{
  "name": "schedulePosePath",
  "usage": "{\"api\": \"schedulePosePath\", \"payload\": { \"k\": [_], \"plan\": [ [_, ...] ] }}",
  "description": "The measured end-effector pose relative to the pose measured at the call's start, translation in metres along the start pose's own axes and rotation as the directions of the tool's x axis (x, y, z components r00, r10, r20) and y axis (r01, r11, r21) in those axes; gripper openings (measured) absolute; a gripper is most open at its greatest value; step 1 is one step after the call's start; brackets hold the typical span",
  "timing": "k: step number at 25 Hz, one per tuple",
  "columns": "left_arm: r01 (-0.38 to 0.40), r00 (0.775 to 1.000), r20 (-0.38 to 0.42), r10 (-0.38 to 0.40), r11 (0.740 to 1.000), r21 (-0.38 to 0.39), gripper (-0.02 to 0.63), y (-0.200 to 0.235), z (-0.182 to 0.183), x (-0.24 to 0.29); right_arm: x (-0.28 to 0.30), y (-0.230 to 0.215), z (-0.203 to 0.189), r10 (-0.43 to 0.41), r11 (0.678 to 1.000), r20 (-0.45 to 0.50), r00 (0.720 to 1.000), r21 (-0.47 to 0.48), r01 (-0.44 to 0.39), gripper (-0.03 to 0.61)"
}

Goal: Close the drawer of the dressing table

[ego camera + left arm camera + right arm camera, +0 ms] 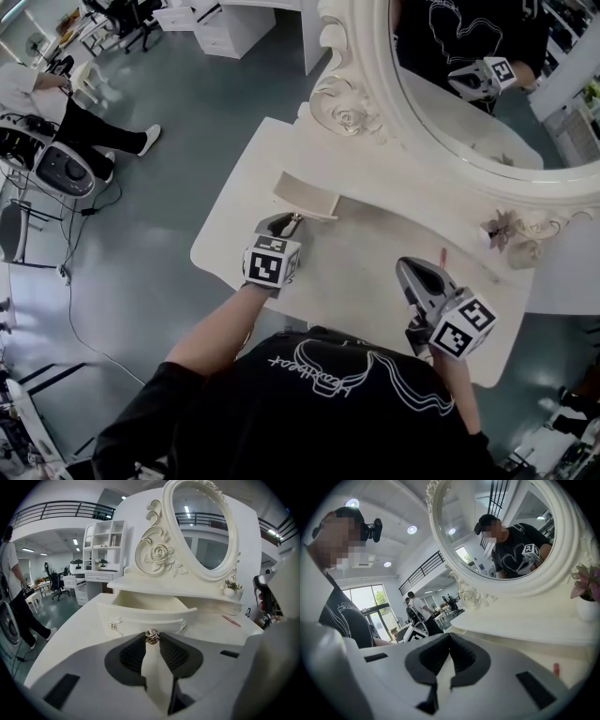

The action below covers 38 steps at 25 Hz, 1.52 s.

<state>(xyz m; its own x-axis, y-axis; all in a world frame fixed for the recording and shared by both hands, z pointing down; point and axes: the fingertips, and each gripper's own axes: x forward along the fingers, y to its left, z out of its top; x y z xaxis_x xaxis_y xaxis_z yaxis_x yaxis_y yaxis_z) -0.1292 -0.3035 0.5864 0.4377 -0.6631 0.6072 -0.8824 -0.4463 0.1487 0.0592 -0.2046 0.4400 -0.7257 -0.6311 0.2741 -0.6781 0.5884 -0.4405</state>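
Drawer (pixel 150 613): one, cream-white, bowed front, standing pulled out from under the shelf below the mirror (pixel 487 84), on the left part of the dressing table (pixel 375 272). Front carries one metal knob (pixel 152 634) in the middle and two smaller metal fittings (pixel 112 625) to its sides. Left gripper (pixel 152 639): pinching the knob. Right gripper (pixel 448 639): jaws pressed together, holding nothing, above the tabletop to the right. One flower pot (pixel 502 230). Cursive print on the person's black shirt (pixel 347 375), not legible
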Motion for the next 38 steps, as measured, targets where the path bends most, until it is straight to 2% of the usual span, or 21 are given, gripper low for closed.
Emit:
{"api": "schedulePosePath", "payload": {
  "k": [13,38],
  "plan": [
    [-0.014,1.0,0.009,0.014,1.0,-0.019,0.094,0.001,0.008,0.009,-0.007,-0.009,-0.002,-0.025,1.0,-0.013,1.0,0.01,0.025,0.003],
    [-0.004,1.0,0.019,0.004,1.0,0.013,0.095,0.011,0.041,0.046,-0.02,-0.028,0.009,-0.105,0.994,0.026,0.994,0.028,0.105,0.003]
  ]
}}
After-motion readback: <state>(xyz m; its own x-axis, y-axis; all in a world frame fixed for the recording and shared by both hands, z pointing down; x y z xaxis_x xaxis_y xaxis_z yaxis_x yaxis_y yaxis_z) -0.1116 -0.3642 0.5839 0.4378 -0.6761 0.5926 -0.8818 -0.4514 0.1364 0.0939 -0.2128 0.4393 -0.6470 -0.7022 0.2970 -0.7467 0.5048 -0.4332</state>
